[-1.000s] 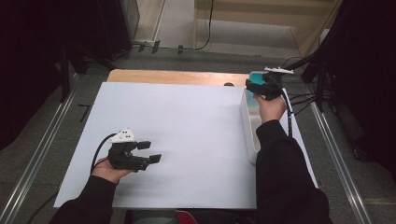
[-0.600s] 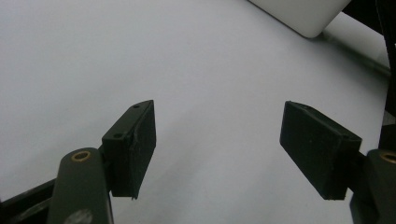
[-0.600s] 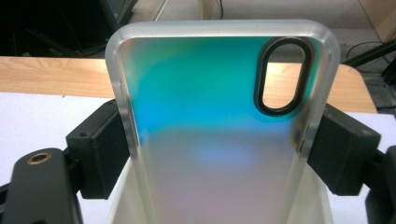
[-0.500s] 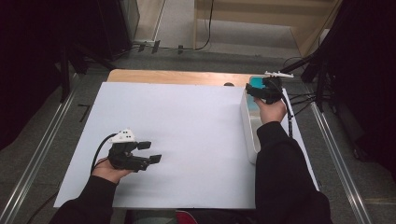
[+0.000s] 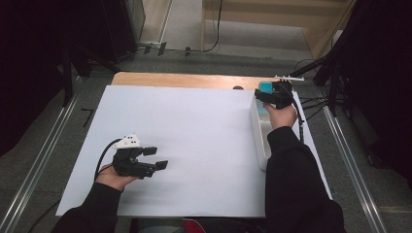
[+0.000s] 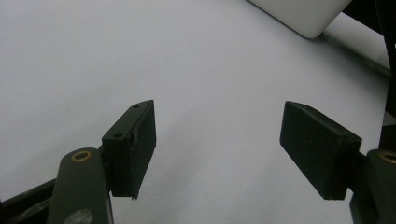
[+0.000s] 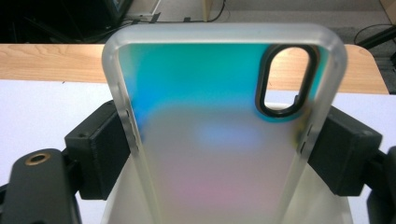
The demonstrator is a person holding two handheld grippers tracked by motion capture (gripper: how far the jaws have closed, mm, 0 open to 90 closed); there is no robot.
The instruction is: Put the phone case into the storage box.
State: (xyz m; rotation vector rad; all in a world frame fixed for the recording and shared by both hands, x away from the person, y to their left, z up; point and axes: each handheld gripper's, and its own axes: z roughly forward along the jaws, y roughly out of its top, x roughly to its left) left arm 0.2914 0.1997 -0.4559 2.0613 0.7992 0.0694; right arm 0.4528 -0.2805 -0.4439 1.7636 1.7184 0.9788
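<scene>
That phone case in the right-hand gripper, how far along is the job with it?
Done: the right gripper has clamped the phone case by its two long edges, over the white tray at the sheet's right edge. In hand: the case is being held there. Left: setting it somewhere, probably on the white sheet, where the left gripper waits open with nothing between its jaws.

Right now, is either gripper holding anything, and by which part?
The right gripper holds a translucent phone case, clamped across its two long side edges below the camera cutout. The left gripper is open over the white sheet, holding nothing.
</scene>
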